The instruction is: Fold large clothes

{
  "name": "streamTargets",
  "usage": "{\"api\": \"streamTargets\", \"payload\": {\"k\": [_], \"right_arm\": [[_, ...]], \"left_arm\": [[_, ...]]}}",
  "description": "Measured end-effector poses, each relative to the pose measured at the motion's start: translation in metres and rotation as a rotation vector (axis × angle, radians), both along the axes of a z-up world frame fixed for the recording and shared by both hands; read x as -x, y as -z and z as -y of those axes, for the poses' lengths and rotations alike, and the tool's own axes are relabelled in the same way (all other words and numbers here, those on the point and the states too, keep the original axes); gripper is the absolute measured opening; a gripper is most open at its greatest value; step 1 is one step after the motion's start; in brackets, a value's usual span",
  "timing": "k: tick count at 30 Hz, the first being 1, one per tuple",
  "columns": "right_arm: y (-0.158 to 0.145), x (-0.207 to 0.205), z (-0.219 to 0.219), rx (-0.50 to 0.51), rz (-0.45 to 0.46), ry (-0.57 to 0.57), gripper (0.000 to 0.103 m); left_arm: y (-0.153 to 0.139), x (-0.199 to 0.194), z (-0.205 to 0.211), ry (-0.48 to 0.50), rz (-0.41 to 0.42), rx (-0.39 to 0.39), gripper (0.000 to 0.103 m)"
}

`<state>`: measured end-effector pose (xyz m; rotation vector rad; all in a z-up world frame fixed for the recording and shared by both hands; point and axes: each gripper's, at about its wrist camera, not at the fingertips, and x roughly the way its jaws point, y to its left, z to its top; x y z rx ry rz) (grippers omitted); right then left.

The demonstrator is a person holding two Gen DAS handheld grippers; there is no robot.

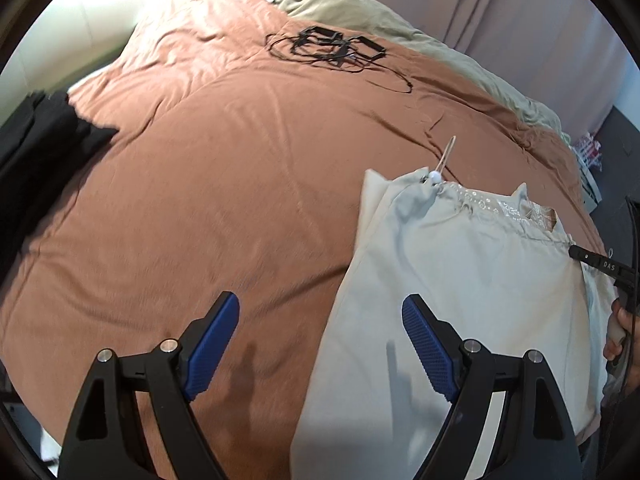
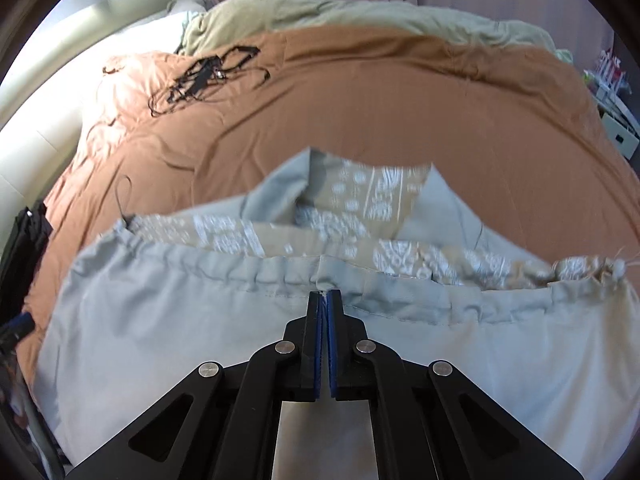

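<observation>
A large pale grey garment (image 1: 460,280) with a gathered drawstring waistband (image 2: 260,272) lies on the rust-brown bedcover (image 1: 200,180). Its patterned tan inside shows at the waist opening (image 2: 360,196). My right gripper (image 2: 324,294) is shut, pinching the waistband at its middle seam. In the left wrist view the right gripper (image 1: 573,251) meets the waistband at the garment's right edge. My left gripper (image 1: 320,302) hangs open above the garment's left edge, one finger over the bedcover and one over the cloth, with nothing between them.
A tangle of black cords and straps (image 1: 328,46) lies far back on the bed. Dark clothing (image 1: 36,152) sits at the bed's left edge. A beige blanket (image 2: 360,16) is bunched along the far side before a curtain (image 1: 480,0). A hand (image 1: 618,332) holds the right gripper's handle.
</observation>
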<state>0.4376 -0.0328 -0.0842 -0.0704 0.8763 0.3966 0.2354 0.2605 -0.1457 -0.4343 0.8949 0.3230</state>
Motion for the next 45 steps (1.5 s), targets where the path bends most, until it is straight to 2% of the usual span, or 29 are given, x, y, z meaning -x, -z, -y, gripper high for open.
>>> {"api": "streamTargets", "payload": {"k": [5,10,13,16,19,21,22,29,35,41,45], "right_arm": [[0.014,-0.018,-0.005,0.007,-0.037,0.028,0.002],[0.041,-0.024,-0.009,0.040,-0.077,0.051,0.002],[0.039,-0.024,-0.008,0.042,-0.092,0.071,0.003],[0.030,-0.022,0.000,-0.002,-0.111,0.085,0.006],[0.013,-0.006,0.011,-0.042,-0.097,0.089,0.016],[0.006,0.007,0.018,-0.063,-0.082,0.088,0.034],[0.002,0.014,0.021,-0.075,-0.076,0.087,0.036],[-0.004,0.069,0.048,-0.170,-0.083,0.056,0.037],[0.001,0.114,0.064,-0.237,-0.107,0.037,0.037],[0.010,0.151,0.067,-0.278,-0.142,0.011,0.037],[0.017,0.173,0.061,-0.292,-0.159,-0.013,0.037]], "left_arm": [[0.008,0.029,-0.005,-0.032,0.013,0.091,0.085],[0.014,0.063,-0.006,-0.051,0.068,0.250,0.085],[0.018,0.073,-0.002,-0.041,0.074,0.303,0.085],[0.022,0.080,-0.002,-0.041,0.084,0.351,0.085],[0.027,0.084,0.000,-0.045,0.079,0.371,0.084],[0.030,0.086,0.001,-0.040,0.070,0.384,0.079],[0.032,0.087,0.003,-0.037,0.070,0.396,0.079],[0.047,0.084,0.011,-0.014,0.071,0.475,0.063],[0.061,0.072,0.016,0.001,0.069,0.524,0.063],[0.065,0.050,0.017,0.037,0.068,0.510,0.063],[0.063,0.052,0.016,0.038,0.094,0.535,0.063]]}}
